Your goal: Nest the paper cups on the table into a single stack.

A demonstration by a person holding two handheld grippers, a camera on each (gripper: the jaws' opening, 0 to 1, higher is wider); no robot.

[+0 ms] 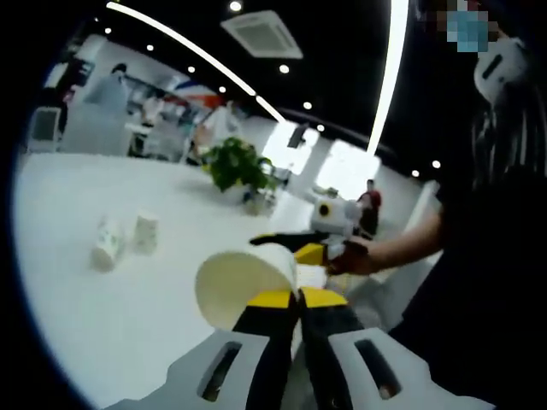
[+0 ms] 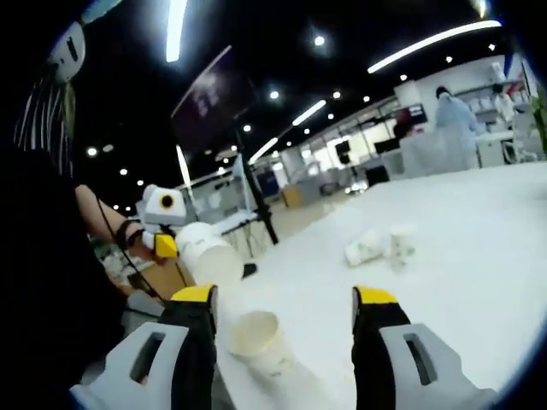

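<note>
**Stacking barely begun: one cup in the jaws, three loose**

Left gripper view: left gripper (image 1: 298,297) is clamped on a white paper cup (image 1: 244,284) at lower centre of frame, jaws pinched together on its rim/wall, cup tipped sideways w/ its open mouth facing lower left. Nothing visibly nested in it. Right gripper (image 1: 329,248) comes in from the right, centre-right of frame, just behind the held cup; a hand grips it.

Right gripper view: right gripper (image 2: 285,299) has jaws spread wide at bottom of frame, holding nothing. Between them, lower centre, a second cup (image 2: 261,342) lies on its side on the white table (image 2: 479,248), mouth toward upper left. The left gripper w/ its cup shows at left-centre, raised off the table.

Further off: two more cups, a tipped one (image 1: 107,246) and an upright-looking one (image 1: 145,232), sit just beside each other at left-centre of the left gripper view (centre-right in the right gripper view). A potted plant (image 1: 237,165) stands beyond them, upper centre.

Progress, as I read it: early. No stack of two visible yet; 4 cups seen, all separate. Left to do: pick up the cup under the open jaws, seat it w/ the held one, then fetch the far pair and nest both.
</note>
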